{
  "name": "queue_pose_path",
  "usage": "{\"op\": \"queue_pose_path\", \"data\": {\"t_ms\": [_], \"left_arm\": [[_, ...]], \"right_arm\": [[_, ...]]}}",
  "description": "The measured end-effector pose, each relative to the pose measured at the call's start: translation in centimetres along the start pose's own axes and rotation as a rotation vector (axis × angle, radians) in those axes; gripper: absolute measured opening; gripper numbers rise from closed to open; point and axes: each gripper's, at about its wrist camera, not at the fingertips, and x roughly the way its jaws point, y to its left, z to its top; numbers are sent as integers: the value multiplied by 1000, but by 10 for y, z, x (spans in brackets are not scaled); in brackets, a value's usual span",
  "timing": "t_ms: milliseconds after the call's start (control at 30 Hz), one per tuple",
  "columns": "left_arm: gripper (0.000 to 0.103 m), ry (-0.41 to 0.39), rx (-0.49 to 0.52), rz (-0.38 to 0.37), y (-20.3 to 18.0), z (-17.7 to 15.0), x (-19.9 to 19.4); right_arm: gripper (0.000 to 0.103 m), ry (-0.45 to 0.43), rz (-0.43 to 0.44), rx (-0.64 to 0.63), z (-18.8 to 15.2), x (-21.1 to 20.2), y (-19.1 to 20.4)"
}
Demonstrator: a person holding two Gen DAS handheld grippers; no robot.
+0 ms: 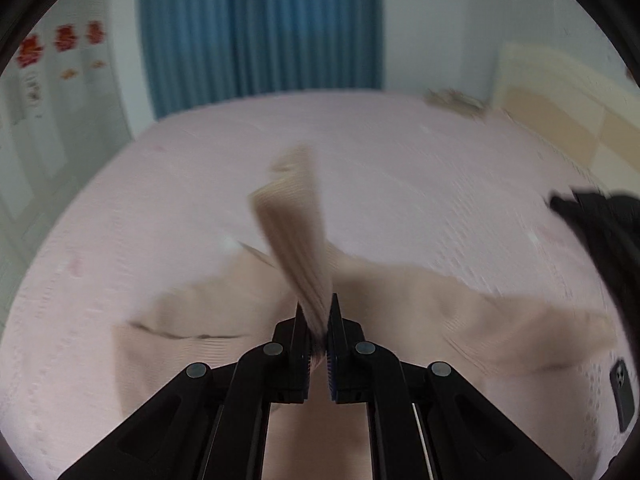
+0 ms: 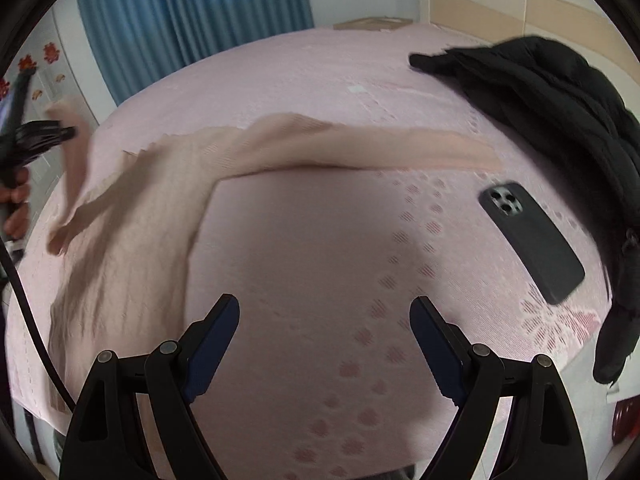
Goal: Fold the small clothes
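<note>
A beige ribbed garment point(image 1: 200, 332) lies spread on the pink bedspread point(image 1: 400, 184). My left gripper point(image 1: 319, 320) is shut on one sleeve point(image 1: 296, 232) of it and holds that sleeve up off the bed. In the right wrist view the same garment point(image 2: 132, 216) lies at the left, with its other sleeve point(image 2: 380, 148) stretched out to the right. The left gripper point(image 2: 60, 134) shows at the far left there, holding the raised sleeve. My right gripper point(image 2: 324, 320) is open and empty above the bare bedspread point(image 2: 304, 240), apart from the garment.
A dark phone point(image 2: 530, 240) lies on the bed at the right, also in the left wrist view point(image 1: 622, 394). A black jacket point(image 2: 560, 100) is heaped at the far right. A blue curtain point(image 1: 260, 28) and a headboard point(image 1: 560, 112) stand behind the bed.
</note>
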Motion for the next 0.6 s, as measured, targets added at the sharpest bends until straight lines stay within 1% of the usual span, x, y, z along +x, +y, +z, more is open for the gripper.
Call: {"op": "queue_pose_path", "data": {"t_ms": [33, 67, 100, 133, 167, 200, 233, 267, 300, 333, 400, 433, 500, 533, 567, 600], "left_arm": [[7, 22, 6, -20, -6, -9, 9], [7, 60, 13, -52, -20, -17, 21], [10, 86, 14, -75, -27, -25, 28], [10, 112, 12, -103, -38, -40, 26], [15, 138, 9, -128, -40, -49, 23], [27, 177, 4, -155, -43, -55, 28], [32, 217, 3, -198, -45, -60, 32], [40, 233, 5, -219, -43, -64, 34], [45, 228, 9, -210, -37, -67, 33], [49, 208, 19, -179, -30, -72, 27], [71, 164, 27, -141, -10, -74, 20], [74, 141, 20, -122, 2, -77, 12], [74, 106, -6, -61, 38, -82, -2], [74, 100, -16, -40, 48, -83, -7], [74, 93, -44, 0, 75, -87, -12], [74, 92, -64, 21, 90, -84, -10]], "right_arm": [[86, 6, -10, 5, -2, 2, -5], [86, 12, -10, 10, -3, 3, -8], [86, 19, -9, 16, -4, 6, -11], [86, 28, -7, 23, -4, 9, -13], [86, 35, -6, 26, -4, 12, -14], [86, 38, -3, 27, -4, 14, -15], [86, 44, 0, 27, -3, 17, -13], [86, 47, 5, 23, -2, 19, -11], [86, 49, 12, 17, -1, 21, -8], [86, 48, 24, 6, 1, 23, -2], [86, 46, 40, -15, 4, 27, 10], [86, 45, 52, -32, 7, 30, 19], [86, 34, 80, -66, 16, 37, 40], [86, 30, 95, -75, 19, 39, 47], [84, 22, 123, -90, 25, 42, 59], [82, 14, 154, -103, 32, 47, 72]]}}
